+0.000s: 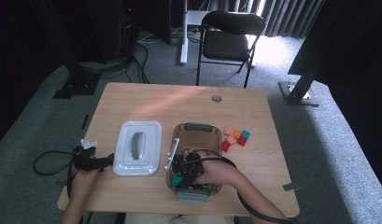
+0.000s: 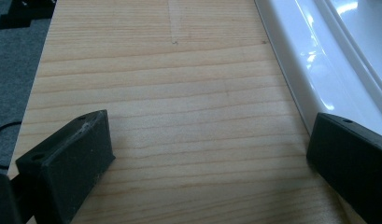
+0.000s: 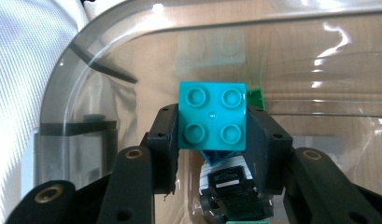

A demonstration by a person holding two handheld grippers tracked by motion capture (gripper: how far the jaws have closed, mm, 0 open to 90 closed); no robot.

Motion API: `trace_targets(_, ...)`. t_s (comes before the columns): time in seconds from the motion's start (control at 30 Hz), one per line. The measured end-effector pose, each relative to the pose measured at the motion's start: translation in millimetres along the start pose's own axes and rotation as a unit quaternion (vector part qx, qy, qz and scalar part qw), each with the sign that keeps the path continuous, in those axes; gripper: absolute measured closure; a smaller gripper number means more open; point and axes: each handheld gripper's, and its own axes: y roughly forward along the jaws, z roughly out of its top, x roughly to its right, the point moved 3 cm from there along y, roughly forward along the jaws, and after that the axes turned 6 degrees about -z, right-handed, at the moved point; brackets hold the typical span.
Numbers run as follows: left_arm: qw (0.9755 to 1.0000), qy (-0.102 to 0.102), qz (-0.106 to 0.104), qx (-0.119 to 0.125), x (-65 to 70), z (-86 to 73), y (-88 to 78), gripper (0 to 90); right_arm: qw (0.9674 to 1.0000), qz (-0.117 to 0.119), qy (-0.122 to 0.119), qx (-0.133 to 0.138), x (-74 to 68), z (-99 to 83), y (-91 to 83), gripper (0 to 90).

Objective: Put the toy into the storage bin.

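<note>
High view: fixed above the person's edge of the tabletop [image 1: 188,100], facing forward and down, far enough to take in the whole top and the floor and chair [image 1: 228,39] beyond. Left gripper view: rides on the left claw [image 2: 207,154], set very low and close over the wood, beside the white lid [image 2: 319,60], also seen from above [image 1: 137,147]. Right gripper view: rides on the right claw [image 3: 212,128], looking at close range inside the clear bin [image 3: 86,56], shared with the high view [image 1: 198,128].
</note>
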Motion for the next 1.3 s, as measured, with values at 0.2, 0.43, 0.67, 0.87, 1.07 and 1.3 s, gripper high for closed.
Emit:
trace_targets(0.2,1.0,0.001,0.0,0.0,0.1,0.0,0.0,0.8,1.0,-0.002,0.008,-0.002,2.0,-2.0,-0.1,55.1)
trace_targets(0.43,1.0,0.001,0.0,-0.001,0.0,-0.1,-0.1,0.8,0.9998,-0.011,0.014,0.008,1.1,-6.2,-8.9,54.7)
trace_targets(0.67,1.0,0.001,0.0,-0.001,0.0,0.0,-0.1,0.8,0.9988,-0.02,0.033,0.03,5.0,-21.8,-25.1,54.2)
trace_targets(0.87,1.0,0.001,0.0,0.0,0.0,0.0,-0.1,0.8,0.9965,-0.032,0.056,0.054,9.6,-39.9,-44.7,53.8)
trace_targets(1.07,1.0,0.001,0.0,-0.001,0.0,0.0,-0.1,0.8,0.9925,-0.048,0.079,0.08,15.0,-59.1,-65.3,54.2)
trace_targets(1.3,1.0,0.001,0.0,-0.001,0.0,0.0,-0.1,0.8,0.9858,-0.072,0.109,0.106,22.5,-85.5,-87.9,54.6)
